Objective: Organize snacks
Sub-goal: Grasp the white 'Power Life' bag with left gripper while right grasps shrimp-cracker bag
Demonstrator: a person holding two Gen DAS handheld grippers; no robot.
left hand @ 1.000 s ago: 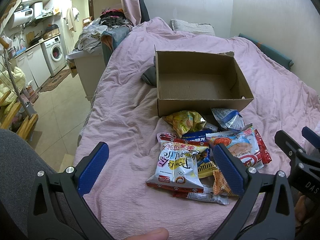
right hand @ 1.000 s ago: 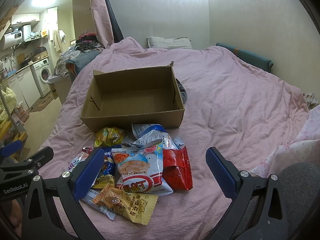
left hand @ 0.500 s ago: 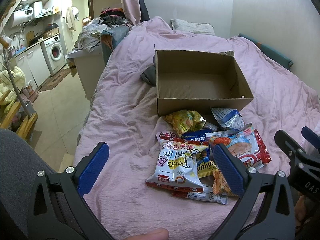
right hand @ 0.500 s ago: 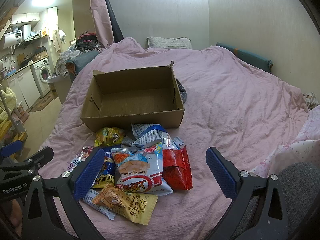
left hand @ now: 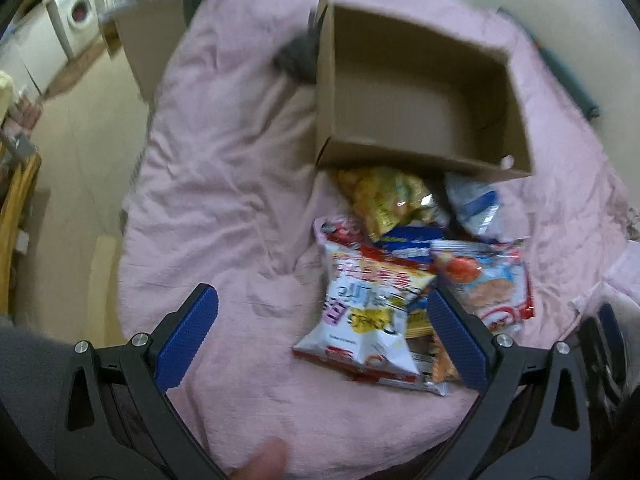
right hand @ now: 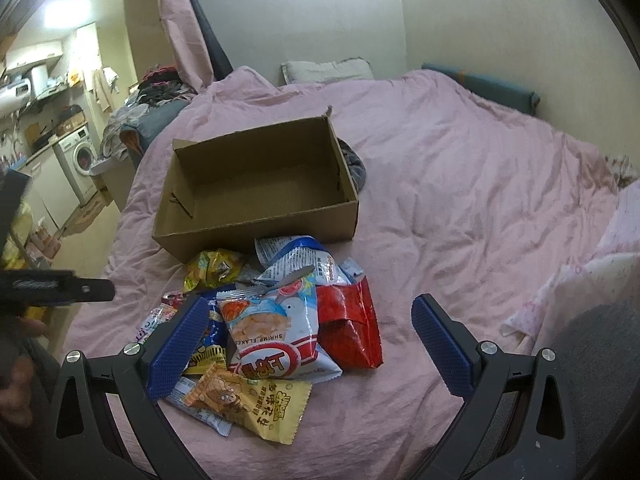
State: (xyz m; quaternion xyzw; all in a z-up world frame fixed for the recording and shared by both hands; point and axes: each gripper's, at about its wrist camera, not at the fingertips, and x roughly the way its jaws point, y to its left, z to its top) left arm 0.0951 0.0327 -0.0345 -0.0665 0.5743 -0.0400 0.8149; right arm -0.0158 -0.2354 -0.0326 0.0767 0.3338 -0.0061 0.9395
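An open, empty cardboard box [left hand: 420,92] [right hand: 256,188] sits on the pink bed. A pile of snack bags lies in front of it: a white and pink bag [left hand: 360,312], a yellow bag [left hand: 384,200] [right hand: 214,270], a shrimp flakes bag [right hand: 276,336] [left hand: 486,284], a red bag [right hand: 352,328] and a yellow peanut bag [right hand: 256,404]. My left gripper [left hand: 320,340] is open and empty, above the near edge of the pile. My right gripper [right hand: 308,350] is open and empty, straddling the pile's near side. The left view is blurred.
The pink bedspread [right hand: 460,184] stretches to the right and back, with a pillow [right hand: 326,72] at the wall. A grey cloth [right hand: 354,166] lies behind the box. To the left are the floor, a washing machine [right hand: 82,156] and a heap of clothes [right hand: 160,88].
My left gripper has moved forward and tilted down over the pile, so the box and bags look closer and rotated. The right gripper has barely moved. Both stay open.
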